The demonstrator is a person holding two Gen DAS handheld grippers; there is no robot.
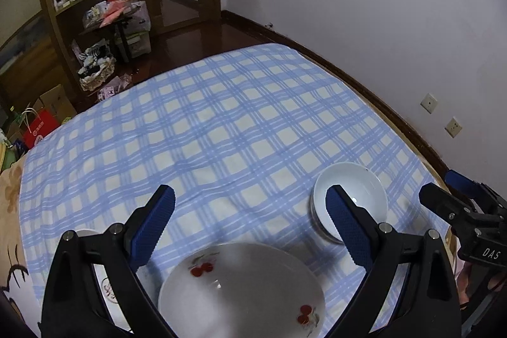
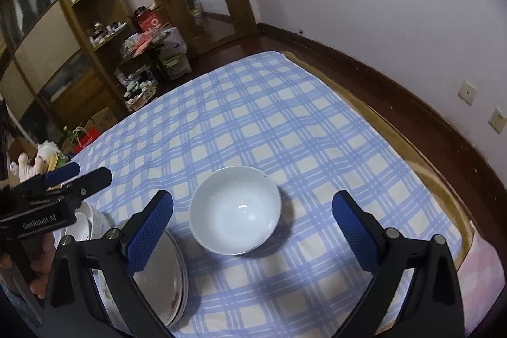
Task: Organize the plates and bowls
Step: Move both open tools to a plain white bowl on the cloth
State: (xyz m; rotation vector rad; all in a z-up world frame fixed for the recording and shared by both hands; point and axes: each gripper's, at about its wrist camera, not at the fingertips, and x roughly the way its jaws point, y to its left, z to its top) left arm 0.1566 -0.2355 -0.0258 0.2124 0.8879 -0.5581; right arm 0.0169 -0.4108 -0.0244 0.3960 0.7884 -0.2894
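Bowl next: centre the open right hand-held gripper over one rim

Best lowered straight, one pad inside the wall, one outside, closing gently on glazed ware. Plain white bowl, upright on the checked bed sheet, just beside stacked cherry-print plates. Left hand-held gripper likewise open, empty, above the plates

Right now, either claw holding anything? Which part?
Nothing held. Left claw is open above the cherry-print plate; right claw is open around the white bowl, pads clear of its rim.
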